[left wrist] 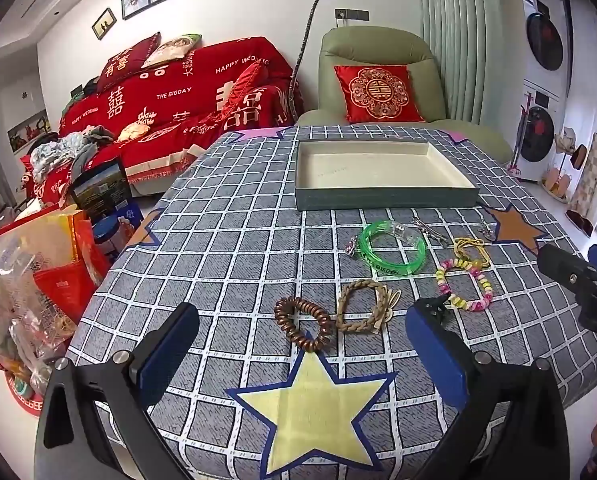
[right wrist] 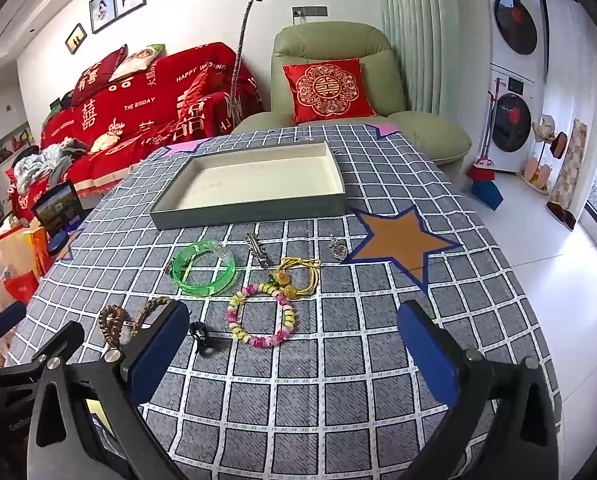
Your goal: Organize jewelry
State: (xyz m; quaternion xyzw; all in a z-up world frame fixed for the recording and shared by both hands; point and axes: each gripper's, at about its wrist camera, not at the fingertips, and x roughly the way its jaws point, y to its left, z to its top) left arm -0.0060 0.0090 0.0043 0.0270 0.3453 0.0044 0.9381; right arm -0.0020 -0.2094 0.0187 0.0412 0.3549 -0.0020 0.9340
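Note:
On the checked tablecloth [left wrist: 226, 264] lie a brown coil hair tie [left wrist: 303, 323], a braided tan bracelet [left wrist: 363, 306], a green bangle [left wrist: 392, 249], a pink and yellow bead bracelet [left wrist: 464, 285], a yellow cord bracelet [left wrist: 471, 251] and small metal clips [left wrist: 428, 229]. Behind them stands a shallow box [left wrist: 382, 197], with nothing in it. My left gripper [left wrist: 300, 344] hangs open just short of the coil tie. My right gripper [right wrist: 292, 340] is open near the bead bracelet [right wrist: 262, 314], with a small black clip [right wrist: 202, 336] by its left finger. The green bangle [right wrist: 204, 270] lies further off.
A red-covered sofa [left wrist: 178, 96] and a green armchair [left wrist: 378, 80] stand behind the table. Bags and boxes [left wrist: 38, 264] crowd the floor at the left. Stacked washing machines [right wrist: 512, 92] stand at the right wall. The right gripper's body [left wrist: 582, 284] reaches in at the left view's right edge.

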